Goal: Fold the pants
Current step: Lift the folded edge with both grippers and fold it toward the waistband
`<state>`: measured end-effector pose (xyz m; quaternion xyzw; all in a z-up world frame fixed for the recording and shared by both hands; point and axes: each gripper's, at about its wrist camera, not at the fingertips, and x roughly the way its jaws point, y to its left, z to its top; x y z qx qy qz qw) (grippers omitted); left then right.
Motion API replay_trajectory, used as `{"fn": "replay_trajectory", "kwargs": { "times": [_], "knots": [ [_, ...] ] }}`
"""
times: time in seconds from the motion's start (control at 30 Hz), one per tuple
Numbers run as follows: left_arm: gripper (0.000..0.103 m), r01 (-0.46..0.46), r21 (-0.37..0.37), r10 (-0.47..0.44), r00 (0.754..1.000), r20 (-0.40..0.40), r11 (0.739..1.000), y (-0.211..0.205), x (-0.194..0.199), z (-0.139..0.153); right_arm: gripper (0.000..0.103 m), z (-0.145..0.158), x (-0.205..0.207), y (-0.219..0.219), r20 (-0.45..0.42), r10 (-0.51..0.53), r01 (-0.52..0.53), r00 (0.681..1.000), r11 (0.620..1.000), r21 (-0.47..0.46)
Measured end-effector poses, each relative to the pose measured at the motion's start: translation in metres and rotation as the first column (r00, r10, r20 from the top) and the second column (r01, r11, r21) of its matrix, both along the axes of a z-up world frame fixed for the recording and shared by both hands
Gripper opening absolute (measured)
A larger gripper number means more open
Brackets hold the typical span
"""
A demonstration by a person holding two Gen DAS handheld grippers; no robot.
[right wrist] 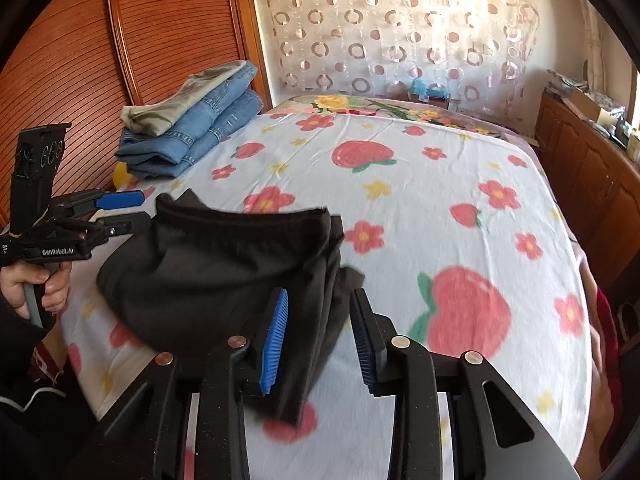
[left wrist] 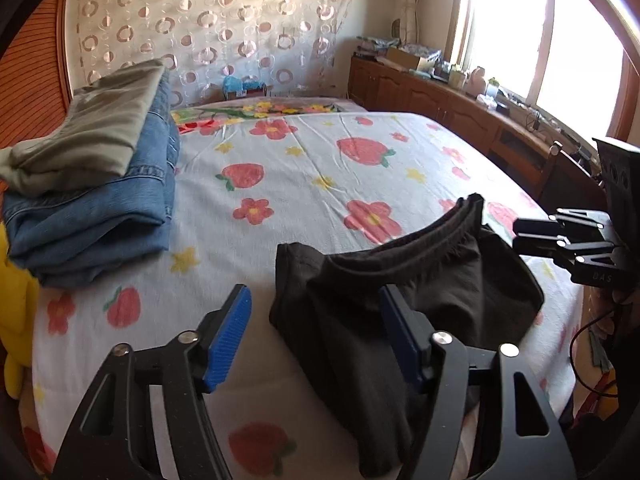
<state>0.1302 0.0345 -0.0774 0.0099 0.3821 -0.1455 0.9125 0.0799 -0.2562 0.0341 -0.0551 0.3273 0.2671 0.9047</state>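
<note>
Black pants (left wrist: 400, 312) just let go on the bed (left wrist: 304, 184).
Both claws, left (left wrist: 316, 332) and right (right wrist: 320, 340), are spread, pinching nothing; next, regrip the crumpled near edge and flatten the fold.

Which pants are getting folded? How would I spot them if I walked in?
Find the big bed with the white strawberry-and-flower sheet. Near its front edge, apart from the stack of blue jeans with an olive-green garment on top by the wooden headboard, lies a floppy black pair of pants. It is the only black, loose cloth there.
</note>
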Motion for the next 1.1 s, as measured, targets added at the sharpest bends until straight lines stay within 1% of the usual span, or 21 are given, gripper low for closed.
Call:
{"fn": "replay_trajectory", "kwargs": {
  "times": [0.1,0.13,0.2,0.27,0.3,0.37,0.43,0.53,0.6,0.67,0.7,0.73,0.8,0.87,1.1],
  "knots": [
    [0.054,0.022,0.004,-0.022,0.999,-0.027,1.000,-0.004,0.012,-0.004,0.034,-0.004,0.020,0.010,-0.009,0.006,-0.006,1.000,1.000,-0.014],
    [0.050,0.032,0.005,-0.032,0.999,-0.031,0.999,-0.006,0.014,-0.004,0.034,-0.005,0.028,0.013,-0.018,0.005,-0.005,1.000,1.000,-0.017],
    [0.043,0.048,0.002,-0.048,0.998,-0.038,0.999,-0.008,0.018,-0.004,0.034,-0.006,0.037,0.016,-0.034,0.015,-0.015,0.999,1.000,0.002],
    [0.033,0.062,0.001,-0.062,0.997,-0.041,0.998,-0.010,0.021,-0.004,0.034,-0.007,0.044,0.019,-0.043,0.021,-0.021,0.999,1.000,0.011],
    [0.031,0.067,0.002,-0.067,0.997,-0.039,0.998,-0.011,0.022,-0.004,0.034,-0.007,0.048,0.020,-0.046,0.019,-0.018,0.999,1.000,0.011],
    [0.022,0.074,0.006,-0.074,0.997,-0.032,0.997,-0.014,0.024,-0.003,0.034,-0.008,0.054,0.021,-0.055,0.020,-0.019,0.998,1.000,0.021],
    [0.020,0.074,0.007,-0.074,0.997,-0.023,0.997,-0.015,0.025,-0.001,0.034,-0.009,0.058,0.021,-0.062,0.030,-0.028,0.998,0.999,0.036],
    [0.020,0.067,0.001,-0.066,0.998,-0.019,0.998,-0.014,0.027,0.002,0.034,-0.010,0.064,0.021,-0.075,0.043,-0.039,0.996,0.998,0.048],
    [0.020,0.066,0.001,-0.066,0.998,-0.013,0.998,-0.014,0.027,0.003,0.026,-0.011,0.068,0.022,-0.086,0.053,-0.048,0.995,0.997,0.057],
    [0.020,0.064,0.005,-0.064,0.998,-0.009,0.998,-0.015,0.028,0.004,0.014,-0.012,0.070,0.022,-0.090,0.054,-0.049,0.994,0.997,0.057],
    [0.020,0.063,0.005,-0.063,0.998,-0.009,0.998,-0.015,0.028,0.004,0.010,-0.011,0.070,0.022,-0.083,0.046,-0.041,0.995,0.997,0.058],
    [0.020,0.063,0.003,-0.063,0.998,-0.011,0.998,-0.015,0.028,0.004,0.008,-0.010,0.070,0.021,-0.072,0.027,-0.023,0.997,0.998,0.059],
    [0.020,0.057,0.002,-0.057,0.998,-0.013,0.998,-0.015,0.026,0.005,0.008,-0.008,0.070,0.015,-0.057,-0.019,0.024,0.998,0.996,0.083],
    [0.020,0.063,0.004,-0.063,0.998,-0.006,0.998,-0.017,0.024,0.007,0.008,-0.007,0.067,0.012,-0.051,-0.023,0.028,0.998,0.995,0.100],
    [0.020,0.067,0.015,-0.067,0.998,0.015,0.998,-0.023,0.020,0.014,0.008,-0.004,0.055,0.019,-0.016,-0.032,0.033,0.999,0.998,0.055]
  ]
}}
